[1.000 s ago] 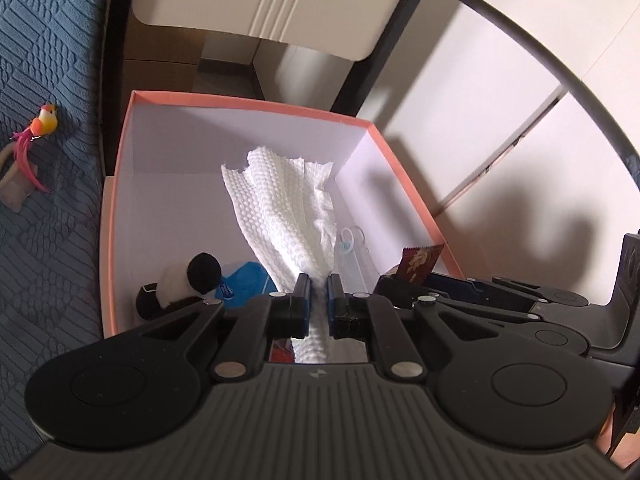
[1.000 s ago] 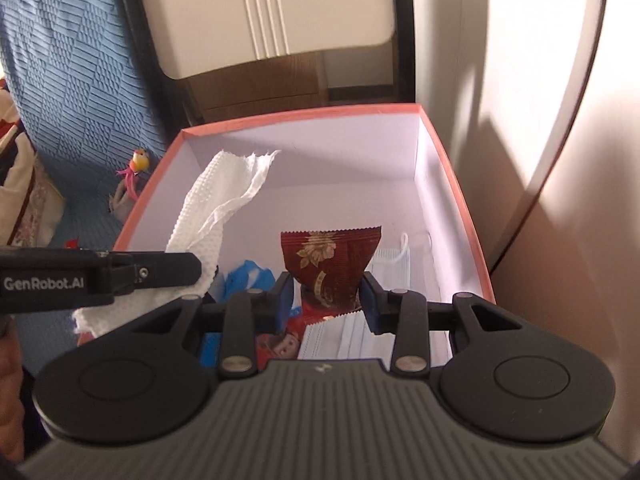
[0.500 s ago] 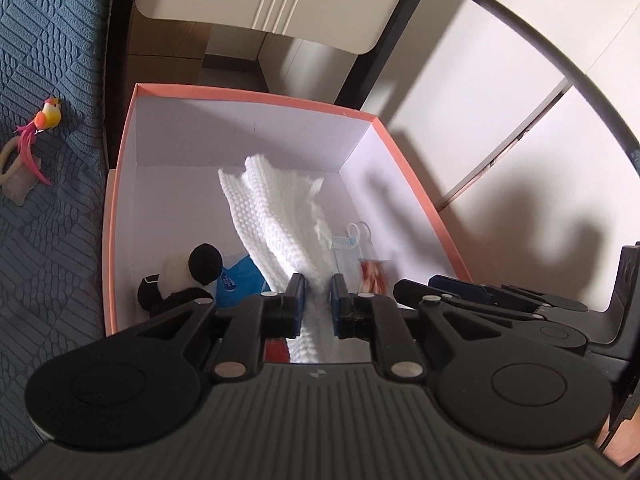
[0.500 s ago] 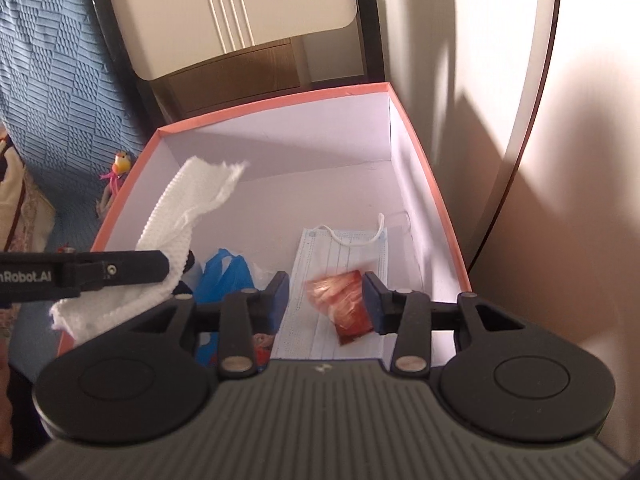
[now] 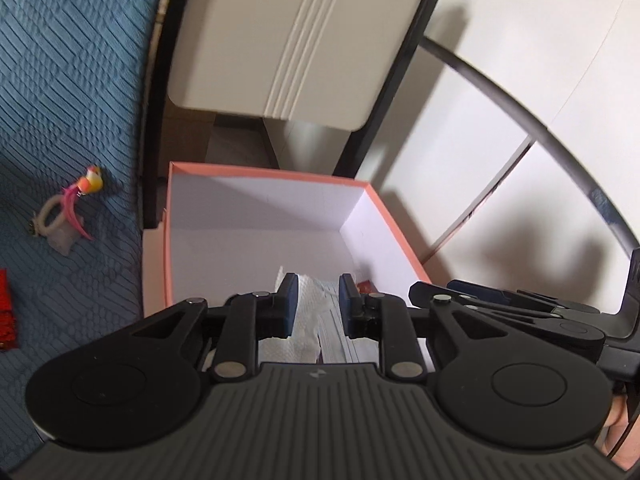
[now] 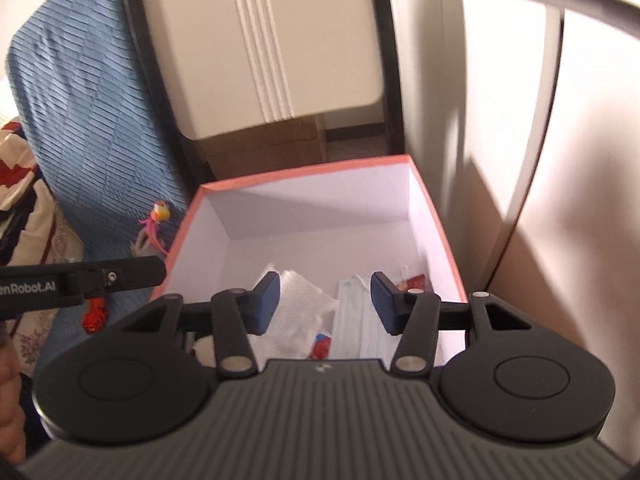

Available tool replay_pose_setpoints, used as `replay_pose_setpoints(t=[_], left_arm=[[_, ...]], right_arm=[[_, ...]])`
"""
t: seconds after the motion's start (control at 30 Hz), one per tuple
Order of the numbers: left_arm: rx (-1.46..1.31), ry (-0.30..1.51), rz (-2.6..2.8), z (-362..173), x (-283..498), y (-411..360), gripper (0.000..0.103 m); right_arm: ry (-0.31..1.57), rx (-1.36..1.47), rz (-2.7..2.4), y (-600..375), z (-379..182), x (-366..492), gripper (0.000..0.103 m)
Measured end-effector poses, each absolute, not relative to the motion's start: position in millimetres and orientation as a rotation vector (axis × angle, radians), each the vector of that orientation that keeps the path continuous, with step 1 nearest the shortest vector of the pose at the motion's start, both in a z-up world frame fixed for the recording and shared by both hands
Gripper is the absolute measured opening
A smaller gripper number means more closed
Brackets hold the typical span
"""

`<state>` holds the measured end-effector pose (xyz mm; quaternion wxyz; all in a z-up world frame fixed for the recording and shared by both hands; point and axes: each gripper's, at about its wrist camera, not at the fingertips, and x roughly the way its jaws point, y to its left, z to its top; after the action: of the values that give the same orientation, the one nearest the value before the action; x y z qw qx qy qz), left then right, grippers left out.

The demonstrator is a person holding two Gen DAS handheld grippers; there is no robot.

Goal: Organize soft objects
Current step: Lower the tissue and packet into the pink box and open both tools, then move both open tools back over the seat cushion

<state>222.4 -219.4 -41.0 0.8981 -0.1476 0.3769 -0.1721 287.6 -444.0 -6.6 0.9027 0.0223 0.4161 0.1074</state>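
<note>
A pink-rimmed box [image 5: 260,171] with white walls sits below both grippers. The white paper towel [image 5: 308,320] lies loose on its floor, next to a pale blue face mask [image 6: 356,316]. By the right wall rests the red patterned packet [image 6: 414,280]. My left gripper [image 5: 318,300] hovers above the towel; its jaws are opening with nothing pressed between the pads. Over the mask and towel, my right gripper [image 6: 325,304] is also opening and holds nothing. Other items in the box are hidden by the gripper bodies.
A small bird toy with pink feathers [image 5: 92,182] lies on the blue quilted cover [image 5: 60,80] left of the box, with a red item [image 6: 94,316] nearer me. A cream chair back [image 5: 300,40] stands behind the box. A white wall is on the right.
The left gripper let go of the towel and the right let go of the red packet; both dropped into the box. Both grippers rose and their jaws widened.
</note>
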Motion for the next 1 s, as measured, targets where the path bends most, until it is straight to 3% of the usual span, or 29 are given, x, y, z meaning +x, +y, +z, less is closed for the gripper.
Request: replay_pose_setpoints(t=[0.4,1.0], left_arm=[[-0.29,0.618,-0.296,10.0,172.3,-163.3,0.025],[-0.293,0.551,-0.17,-5.2,134.5,-84.0,0.025]], right_arm=[[0.731,0.053,0.319,-383.7,48.4,261.1,0.053],[0.753,0.002,0.427,-306.3,27.0,227.9,0.053]])
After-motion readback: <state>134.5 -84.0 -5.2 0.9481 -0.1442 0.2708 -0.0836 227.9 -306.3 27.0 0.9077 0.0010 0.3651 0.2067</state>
